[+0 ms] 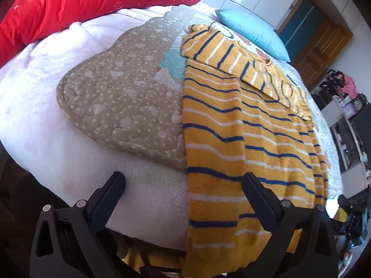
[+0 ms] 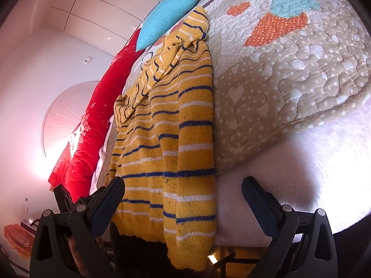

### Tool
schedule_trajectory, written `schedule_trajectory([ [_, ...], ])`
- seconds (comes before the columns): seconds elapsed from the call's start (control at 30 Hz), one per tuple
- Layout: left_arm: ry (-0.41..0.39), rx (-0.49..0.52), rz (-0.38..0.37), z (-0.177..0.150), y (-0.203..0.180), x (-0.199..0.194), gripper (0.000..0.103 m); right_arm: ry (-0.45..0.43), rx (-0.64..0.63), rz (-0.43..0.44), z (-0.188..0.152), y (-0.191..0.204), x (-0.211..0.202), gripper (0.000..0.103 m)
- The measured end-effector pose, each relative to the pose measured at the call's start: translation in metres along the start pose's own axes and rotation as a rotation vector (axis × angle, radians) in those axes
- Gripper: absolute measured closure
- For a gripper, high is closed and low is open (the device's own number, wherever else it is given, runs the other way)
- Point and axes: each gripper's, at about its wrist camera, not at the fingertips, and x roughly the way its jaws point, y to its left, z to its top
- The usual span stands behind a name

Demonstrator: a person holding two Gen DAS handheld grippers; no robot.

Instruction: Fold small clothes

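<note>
both grippers (image 1: 183,180) (image 2: 183,185) agape — sweater (image 1: 231,139) hem overhanging

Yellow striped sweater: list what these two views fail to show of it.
- The yellow knitted sweater with navy and white stripes: its hem, left wrist view, runs past the bottom edge behind the open left claw.
- Right wrist view: its hem hangs over the bed edge into shadow.
- Collar: bunched folds hide it in both views.

The striped sweater (image 1: 231,127) is fuzzy knit, the quilt (image 1: 120,97) stitched matt cotton, the white blanket (image 1: 58,157) soft fleece.
</note>
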Motion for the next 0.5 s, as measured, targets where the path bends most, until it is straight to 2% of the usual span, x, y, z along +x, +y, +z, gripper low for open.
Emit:
schedule_trajectory([
  [0.13,0.013,0.007,-0.141,-0.015,0.008,-0.005,0.006,0.097,-0.006,0.028,-0.020,0.000,0.009,0.009],
  [0.2,0.029,-0.011,-0.223,-0.023,0.011,-0.005,0.006,0.146,0.011,0.044,-0.032,-0.004,0.018,0.024],
  [0.27,0.054,-0.037,-0.284,-0.029,0.012,-0.002,0.006,0.179,0.018,0.046,-0.043,-0.005,0.028,0.030],
  [0.3,0.070,-0.046,-0.303,-0.032,0.011,0.000,0.006,0.187,0.018,0.046,-0.047,-0.005,0.032,0.037],
  [0.33,0.087,-0.055,-0.314,-0.034,0.009,0.003,0.011,0.195,0.016,0.048,-0.049,-0.003,0.036,0.042],
  [0.37,0.103,-0.058,-0.313,-0.036,0.006,0.005,0.019,0.202,0.007,0.048,-0.051,0.000,0.039,0.057],
  [0.4,0.121,-0.049,-0.302,-0.038,0.003,0.007,0.048,0.208,-0.010,0.045,-0.052,0.005,0.041,0.066],
  [0.43,0.146,-0.027,-0.283,-0.039,-0.002,0.009,0.088,0.214,-0.035,0.041,-0.052,0.011,0.043,0.079],
  [0.47,0.175,-0.009,-0.275,-0.041,-0.006,0.011,0.095,0.215,-0.062,0.031,-0.053,0.017,0.043,0.082],
  [0.5,0.173,-0.012,-0.277,-0.041,-0.008,0.009,0.095,0.213,-0.093,0.019,-0.052,0.024,0.041,0.087],
])
